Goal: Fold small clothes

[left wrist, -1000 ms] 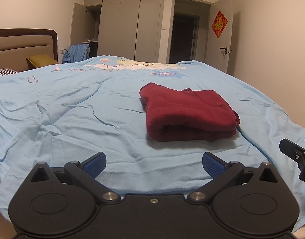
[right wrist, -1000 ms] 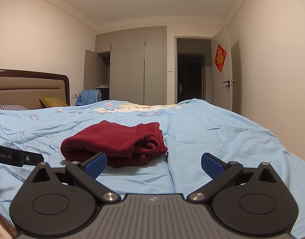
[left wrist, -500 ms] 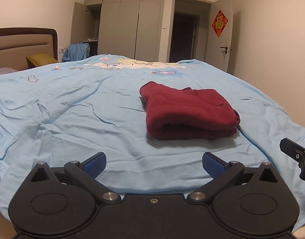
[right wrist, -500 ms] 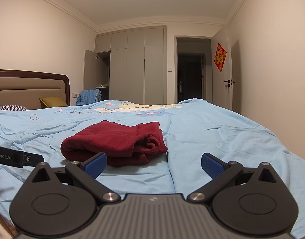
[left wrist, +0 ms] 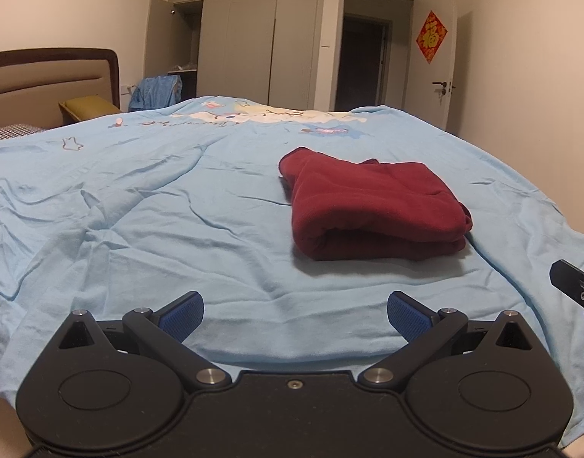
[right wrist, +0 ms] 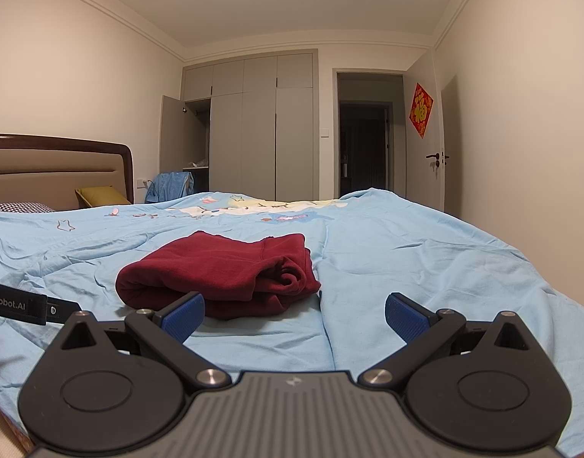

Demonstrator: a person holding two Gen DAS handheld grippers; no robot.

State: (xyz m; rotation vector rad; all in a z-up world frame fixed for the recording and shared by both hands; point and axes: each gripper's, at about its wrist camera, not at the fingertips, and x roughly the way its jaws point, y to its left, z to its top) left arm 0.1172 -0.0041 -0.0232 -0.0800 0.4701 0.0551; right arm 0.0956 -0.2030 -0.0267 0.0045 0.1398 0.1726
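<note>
A dark red garment lies folded into a thick bundle on the light blue bedsheet. My left gripper hovers open near the bed's front edge, short of the bundle and to its left, holding nothing. In the right wrist view the same red garment sits just beyond the left fingertip. My right gripper is open and empty, apart from the cloth. Part of the right gripper shows at the left view's right edge, and the left gripper's body at the right view's left edge.
A wooden headboard with pillows stands at the left. Grey wardrobes with one door ajar, a dark doorway and a white door line the far wall. Blue clothing hangs past the bed's far corner. The sheet is wrinkled on the left.
Both grippers stay open and nearly still. The left wrist view has shifted very slightly; the red garment has not moved.
</note>
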